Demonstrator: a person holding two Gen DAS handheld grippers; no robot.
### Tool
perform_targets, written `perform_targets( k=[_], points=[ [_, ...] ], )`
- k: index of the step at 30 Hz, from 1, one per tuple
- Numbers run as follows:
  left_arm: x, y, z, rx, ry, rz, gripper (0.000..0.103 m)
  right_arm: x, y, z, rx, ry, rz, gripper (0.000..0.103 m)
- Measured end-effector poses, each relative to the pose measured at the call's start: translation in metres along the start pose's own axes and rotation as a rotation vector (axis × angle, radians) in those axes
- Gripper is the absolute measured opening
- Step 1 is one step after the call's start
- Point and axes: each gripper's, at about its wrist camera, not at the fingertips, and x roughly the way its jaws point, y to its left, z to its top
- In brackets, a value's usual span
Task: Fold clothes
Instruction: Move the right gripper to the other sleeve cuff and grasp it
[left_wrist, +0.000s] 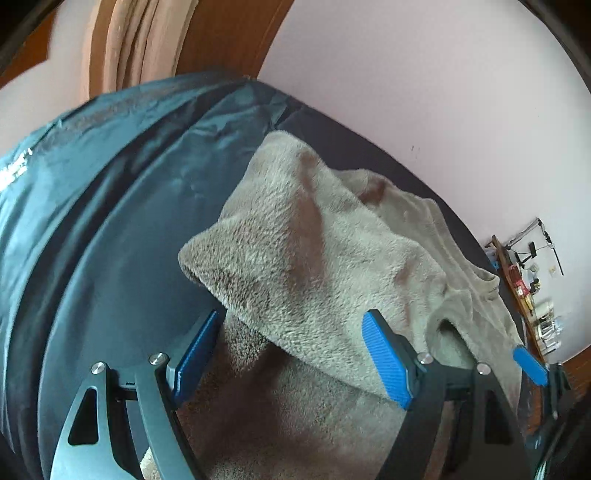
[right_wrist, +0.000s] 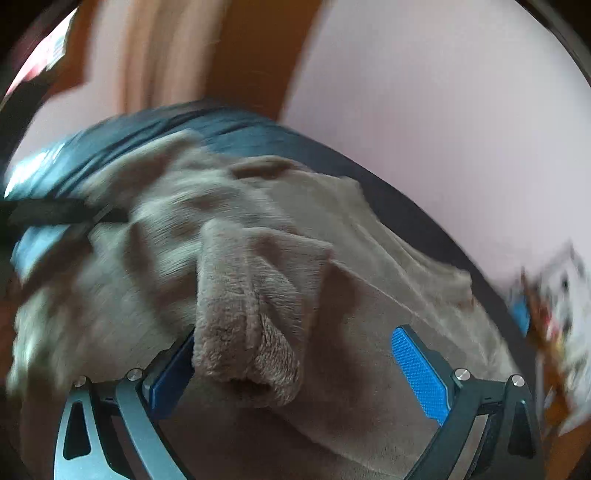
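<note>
Left tongs (left_wrist: 291, 354) spread wide, blue pads well apart, nothing pinched; a folded-over flap of the taupe fleece garment (left_wrist: 314, 251) lies between and over the fingers, its edge draped across the gap. Right tongs (right_wrist: 295, 373) also spread, pads apart; a bunched roll of the same fleece garment (right_wrist: 258, 288) hangs down between the fingers, touching the left pad side, not clamped. Right tongs' blue pad tip (left_wrist: 530, 367) shows in the left wrist view, just beside the left tongs on the right, over the fleece

Garment sits on a dark surface (left_wrist: 122, 277), can't tell if bed or tabletop. Most of the fleece spreads from under the tongs toward the far edge by the pale pink wall (left_wrist: 424, 92). Dark blue shiny fabric (left_wrist: 110, 147) is piled along the left/far side of the surface, next to the fleece. Wooden door frame (left_wrist: 229, 37) behind it. Cluttered shelf (left_wrist: 532, 291) far right against the wall. Right wrist view is motion-blurred, details soft
</note>
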Motion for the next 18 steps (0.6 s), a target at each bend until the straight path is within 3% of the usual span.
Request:
perform_targets(
  k=[4, 6, 10, 13, 18],
  points=[
    [0.003, 0.003, -0.001, -0.022, 0.023, -0.011, 0.082, -0.002, -0.075, -0.025, 0.389, 0.007, -0.032, 0.102],
    [0.004, 0.003, -0.002, -0.026, 0.025, -0.012, 0.082, -0.011, -0.102, -0.042, 0.498, -0.007, -0.066, 0.102],
    [0.003, 0.002, -0.003, -0.026, 0.024, -0.009, 0.082, -0.031, -0.121, -0.061, 0.560, -0.098, 0.099, 0.102],
    [0.003, 0.002, -0.003, -0.021, 0.018, -0.004, 0.082, -0.026, -0.119, -0.053, 0.542, -0.127, 0.229, 0.102],
    [0.002, 0.001, -0.004, -0.010, 0.011, -0.001, 0.082, 0.008, -0.125, -0.054, 0.600, -0.058, 0.382, 0.102]
  ],
)
